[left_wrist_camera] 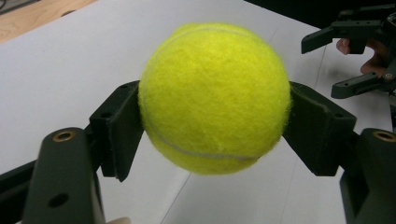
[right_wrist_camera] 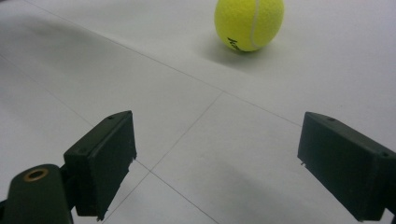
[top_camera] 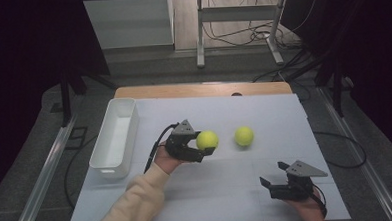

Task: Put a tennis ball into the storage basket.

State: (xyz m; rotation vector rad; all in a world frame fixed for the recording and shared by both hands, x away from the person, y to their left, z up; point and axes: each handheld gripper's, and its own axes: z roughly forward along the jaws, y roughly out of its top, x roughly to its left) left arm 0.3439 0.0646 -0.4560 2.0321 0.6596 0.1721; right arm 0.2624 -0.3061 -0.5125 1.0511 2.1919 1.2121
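Held tennis ball (left_wrist_camera: 214,95): fuzzy yellow felt, matt, with a smooth pale seam. Second tennis ball (right_wrist_camera: 249,23): same felt nap, dark printed lettering. Left hand-held gripper (left_wrist_camera: 212,135): matt black plastic pads, brass-coloured inserts. Bench (top_camera: 267,187): smooth matt white sheet with thin seams; bare wood at the far edge. Bin (top_camera: 103,162): smooth white plastic. Sleeve (top_camera: 138,203): soft cream cloth.

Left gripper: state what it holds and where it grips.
The left gripper holds a tennis ball, its pads pressing the ball's two opposite sides at mid-height. The right gripper is open, holding nothing.
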